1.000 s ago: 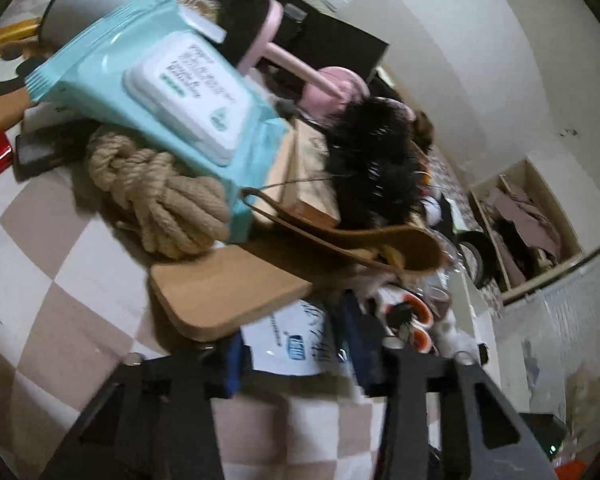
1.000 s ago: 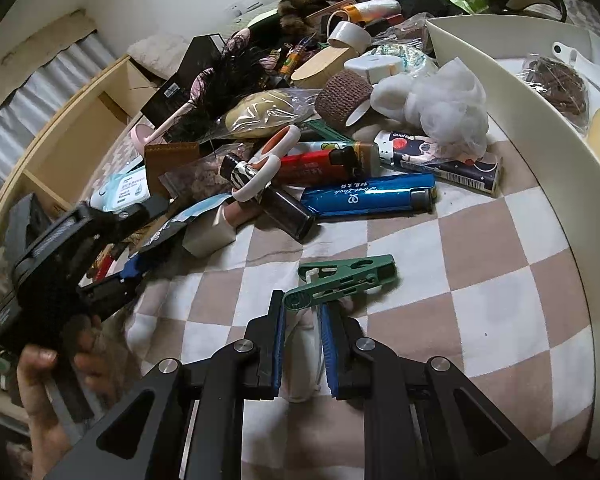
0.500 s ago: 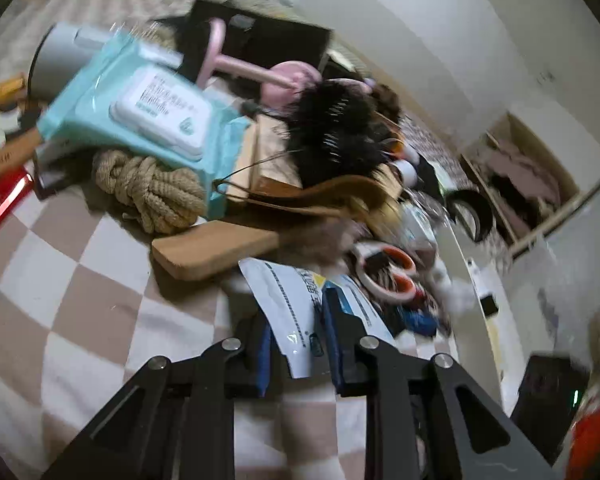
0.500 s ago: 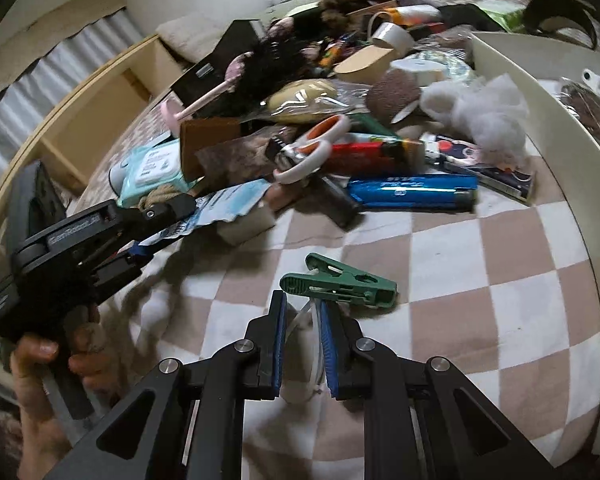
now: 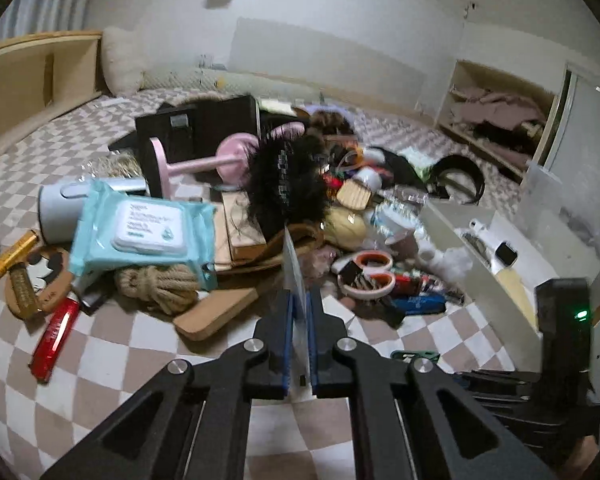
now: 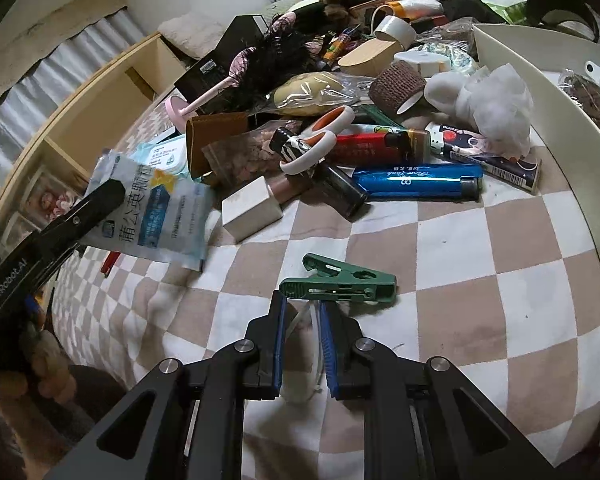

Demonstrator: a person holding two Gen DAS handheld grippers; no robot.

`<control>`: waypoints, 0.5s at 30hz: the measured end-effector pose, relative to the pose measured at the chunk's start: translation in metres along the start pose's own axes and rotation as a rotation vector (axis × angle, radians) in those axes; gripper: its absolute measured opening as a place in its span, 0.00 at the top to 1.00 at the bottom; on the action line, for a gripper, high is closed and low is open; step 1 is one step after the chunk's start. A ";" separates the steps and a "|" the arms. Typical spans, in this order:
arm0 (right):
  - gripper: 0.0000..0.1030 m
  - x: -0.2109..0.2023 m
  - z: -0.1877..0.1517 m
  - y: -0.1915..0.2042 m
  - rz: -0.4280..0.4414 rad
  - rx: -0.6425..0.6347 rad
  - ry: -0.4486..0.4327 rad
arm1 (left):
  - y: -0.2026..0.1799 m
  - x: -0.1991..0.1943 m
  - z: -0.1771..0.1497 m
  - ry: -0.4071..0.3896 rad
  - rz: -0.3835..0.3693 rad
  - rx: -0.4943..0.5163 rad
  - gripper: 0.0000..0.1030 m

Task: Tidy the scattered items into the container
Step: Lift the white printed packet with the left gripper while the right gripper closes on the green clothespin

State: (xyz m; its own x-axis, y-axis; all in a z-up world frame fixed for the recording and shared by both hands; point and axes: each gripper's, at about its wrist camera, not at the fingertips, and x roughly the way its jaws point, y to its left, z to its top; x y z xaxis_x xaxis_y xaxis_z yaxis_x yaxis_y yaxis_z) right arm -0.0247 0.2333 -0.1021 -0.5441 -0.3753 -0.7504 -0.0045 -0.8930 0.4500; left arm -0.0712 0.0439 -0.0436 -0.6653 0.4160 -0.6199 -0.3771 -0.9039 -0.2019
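My left gripper (image 5: 298, 300) is shut on a white and blue sachet (image 5: 294, 268), seen edge-on and lifted above the checked cloth. The right wrist view shows the same sachet (image 6: 156, 208) flat, hanging from the left gripper (image 6: 96, 204) at the left. My right gripper (image 6: 303, 312) is shut on a thin white plastic strip (image 6: 300, 320) low over the cloth. A green clothes peg (image 6: 340, 284) lies just past its fingertips. The white container (image 6: 540, 92) stands at the right, with a few items inside.
A dense pile lies ahead: wet wipes pack (image 5: 140, 232), rope coil (image 5: 160, 284), wooden paddle (image 5: 216, 316), black furry thing (image 5: 288, 184), scissors (image 6: 316, 140), blue lighter (image 6: 416, 180), white block (image 6: 252, 208). A red lighter (image 5: 54, 332) lies left. Bare cloth lies between the peg and the container.
My left gripper closed on the sachet, lifted it off the pile and rolled, so the sachet now stands edge-on. The right gripper stayed put, still shut on the white strip.
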 end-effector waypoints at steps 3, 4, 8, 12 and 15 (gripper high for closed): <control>0.83 -0.001 -0.001 -0.002 0.006 0.009 0.001 | -0.003 0.012 -0.003 0.024 0.028 0.011 0.93; 0.83 -0.001 -0.001 -0.002 0.008 0.010 0.001 | -0.004 0.015 -0.003 0.029 0.028 0.010 0.93; 0.83 -0.001 -0.001 -0.002 0.009 0.010 0.001 | -0.006 0.027 -0.005 0.052 0.049 0.015 0.91; 0.83 -0.005 -0.003 -0.001 0.015 0.009 -0.009 | -0.004 0.040 -0.009 0.083 0.078 0.001 0.80; 0.84 -0.007 -0.005 0.001 0.016 -0.002 -0.010 | -0.001 0.047 -0.011 0.105 0.085 -0.012 0.80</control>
State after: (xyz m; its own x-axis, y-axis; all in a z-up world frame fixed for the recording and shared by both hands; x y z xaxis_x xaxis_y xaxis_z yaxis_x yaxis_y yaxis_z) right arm -0.0169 0.2339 -0.0984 -0.5524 -0.3874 -0.7381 0.0058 -0.8872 0.4613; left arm -0.0949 0.0637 -0.0814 -0.6234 0.3257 -0.7108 -0.3141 -0.9369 -0.1538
